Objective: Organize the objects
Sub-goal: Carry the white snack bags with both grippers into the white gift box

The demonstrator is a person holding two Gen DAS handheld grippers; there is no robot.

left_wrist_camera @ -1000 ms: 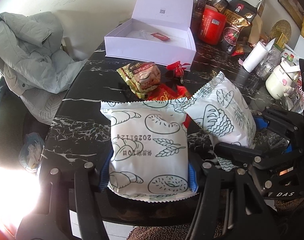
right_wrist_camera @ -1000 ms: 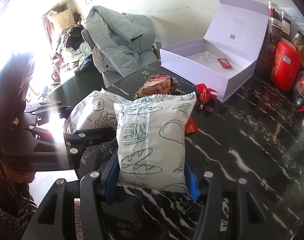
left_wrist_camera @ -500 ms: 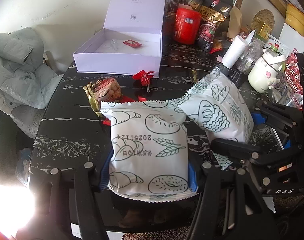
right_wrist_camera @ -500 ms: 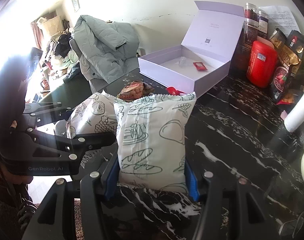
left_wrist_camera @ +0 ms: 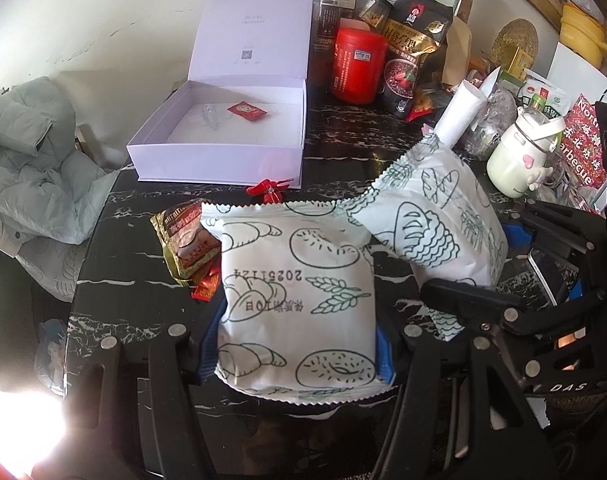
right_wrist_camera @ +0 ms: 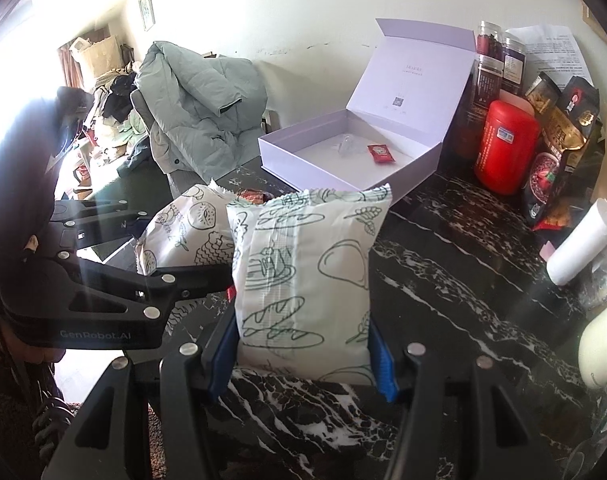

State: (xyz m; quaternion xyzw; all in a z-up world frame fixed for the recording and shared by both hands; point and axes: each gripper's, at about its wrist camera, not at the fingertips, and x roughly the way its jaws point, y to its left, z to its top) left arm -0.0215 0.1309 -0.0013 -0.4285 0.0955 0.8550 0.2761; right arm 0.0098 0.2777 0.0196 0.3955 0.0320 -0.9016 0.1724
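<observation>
My left gripper [left_wrist_camera: 297, 354] is shut on a white bread packet [left_wrist_camera: 295, 300] printed with pastries, held above the black marble table [left_wrist_camera: 123, 288]. My right gripper [right_wrist_camera: 303, 356] is shut on a second white bread packet [right_wrist_camera: 303, 272]; this packet also shows in the left wrist view [left_wrist_camera: 435, 224], to the right. The open white box [left_wrist_camera: 219, 136] stands at the back of the table with a small red sachet [left_wrist_camera: 249, 111] inside. A brown snack packet [left_wrist_camera: 187, 244] and a red candy [left_wrist_camera: 269, 190] lie on the table in front of the box.
A red canister [left_wrist_camera: 357, 66], dark jars, a black snack bag [left_wrist_camera: 413, 48], a paper roll [left_wrist_camera: 461, 114] and a cream jar [left_wrist_camera: 519, 156] crowd the back right. A grey-green jacket [left_wrist_camera: 27, 160] hangs over a chair at the left.
Both grippers have risen and moved toward the white box with their packets; the box now appears nearer and more central. The snack packet and red candy stay on the table.
</observation>
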